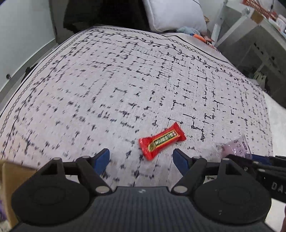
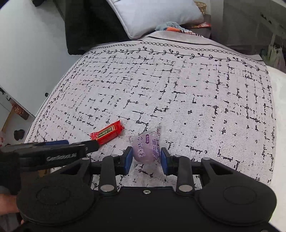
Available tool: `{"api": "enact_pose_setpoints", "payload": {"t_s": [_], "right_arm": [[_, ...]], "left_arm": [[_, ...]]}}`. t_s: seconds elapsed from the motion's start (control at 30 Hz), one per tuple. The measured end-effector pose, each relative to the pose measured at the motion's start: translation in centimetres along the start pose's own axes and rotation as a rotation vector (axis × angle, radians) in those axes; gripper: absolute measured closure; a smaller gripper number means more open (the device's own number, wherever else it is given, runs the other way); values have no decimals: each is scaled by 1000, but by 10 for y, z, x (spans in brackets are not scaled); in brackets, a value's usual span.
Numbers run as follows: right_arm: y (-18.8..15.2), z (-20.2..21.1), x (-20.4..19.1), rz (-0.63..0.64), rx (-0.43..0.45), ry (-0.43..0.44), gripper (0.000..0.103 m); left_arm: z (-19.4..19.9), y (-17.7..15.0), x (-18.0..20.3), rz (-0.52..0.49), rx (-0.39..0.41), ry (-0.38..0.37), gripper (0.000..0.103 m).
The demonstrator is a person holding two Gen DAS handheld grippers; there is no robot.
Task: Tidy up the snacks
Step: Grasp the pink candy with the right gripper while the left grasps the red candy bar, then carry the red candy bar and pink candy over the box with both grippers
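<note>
Snacks are lying on a grey woven cloth with black broken-line print [image 2: 178, 92], which is covering the surface. A red foil-wrapped candy bar with a green and gold label [image 1: 161, 141] is resting flat and diagonal on the cloth, just ahead of the left tongs [image 1: 141, 158]. The left tongs are standing spread wide, with nothing between their blue pads [image 1: 101, 158]; the bar is lying just beyond the gap, apart from both pads. A round purple mochi in a clear plastic wrapper with purple print [image 2: 144, 149] is sitting to the right of the red bar, near it but not touching. The right tongs [image 2: 145, 158] are bracketing the mochi, with one blue pad [image 2: 128, 159] on each side of the wrapper; whether they are pressing it cannot be told. A grey pillow [image 2: 152, 16] is lying at the far edge.
</note>
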State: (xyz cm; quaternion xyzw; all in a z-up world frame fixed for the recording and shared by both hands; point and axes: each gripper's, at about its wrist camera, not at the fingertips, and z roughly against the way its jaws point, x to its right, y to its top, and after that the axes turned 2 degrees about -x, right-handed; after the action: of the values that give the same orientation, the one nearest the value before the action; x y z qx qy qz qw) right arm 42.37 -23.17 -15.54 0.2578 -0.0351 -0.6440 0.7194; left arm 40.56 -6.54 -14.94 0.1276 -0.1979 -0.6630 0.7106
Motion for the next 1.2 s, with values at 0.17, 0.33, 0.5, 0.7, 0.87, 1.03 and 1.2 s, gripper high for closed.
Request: {"api": "enact_pose_setpoints", "payload": {"t_s": [0.17, 0.33, 0.5, 0.7, 0.87, 1.03, 1.2], "right_arm": [[4, -10, 5, -18, -8, 18, 70], [6, -17, 14, -38, -19, 18, 70], [8, -19, 18, -51, -14, 21, 70], [9, -19, 13, -38, -10, 35, 70], [7, -9, 7, -27, 10, 49, 70], [0, 4, 2, -21, 32, 54, 70], [-10, 17, -9, -2, 67, 59, 70]], "left_arm": [[-27, 11, 13, -51, -41, 20, 25], [-43, 15, 23, -80, -21, 55, 26], [-46, 18, 25, -69, -13, 57, 46], [-36, 15, 22, -38, -43, 33, 85], [-20, 7, 14, -4, -35, 34, 85], [6, 0, 3, 26, -20, 22, 85], [37, -5, -11, 55, -3, 18, 85]]}}
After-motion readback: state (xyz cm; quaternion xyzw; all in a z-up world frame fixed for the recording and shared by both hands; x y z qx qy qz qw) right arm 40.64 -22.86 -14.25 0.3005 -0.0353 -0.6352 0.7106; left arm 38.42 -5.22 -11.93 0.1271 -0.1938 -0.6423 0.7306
